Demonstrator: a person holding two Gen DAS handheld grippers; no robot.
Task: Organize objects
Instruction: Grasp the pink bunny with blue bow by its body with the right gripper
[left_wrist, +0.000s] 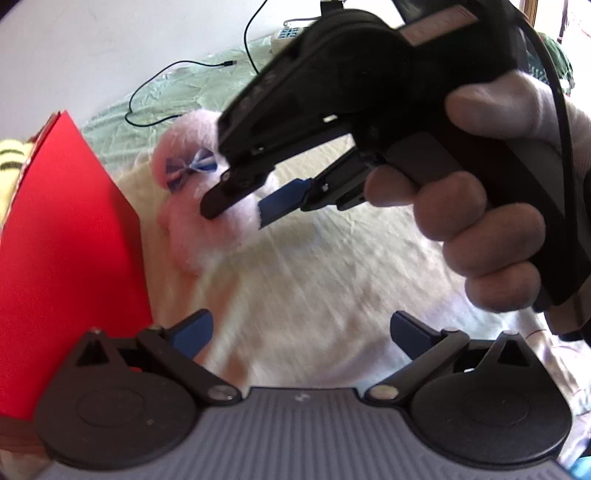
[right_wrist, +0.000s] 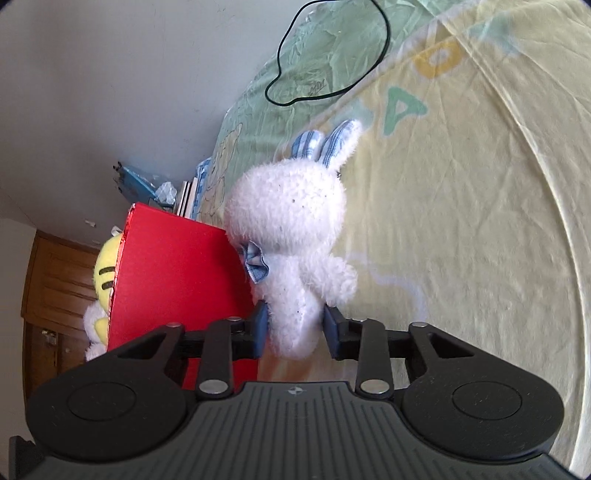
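A white plush bunny (right_wrist: 291, 218) with striped blue ears and a blue bow hangs over the bed, right beside a red box (right_wrist: 173, 273). My right gripper (right_wrist: 296, 328) is shut on the bunny's lower body, with a blue pad on each side. In the left wrist view the bunny (left_wrist: 207, 236) is blurred, and the right gripper (left_wrist: 251, 203), held by a hand (left_wrist: 476, 236), clamps it next to the red box (left_wrist: 66, 251). My left gripper (left_wrist: 301, 332) is open and holds nothing, low over the sheet. A yellow striped plush (right_wrist: 105, 280) sticks out of the box.
A pale yellow and green bedsheet (right_wrist: 461, 221) covers the bed. A black cable (right_wrist: 332, 55) loops across its far end, near a white power strip (left_wrist: 286, 35). A wooden cabinet (right_wrist: 51, 280) and a white wall (right_wrist: 110, 92) stand behind the box.
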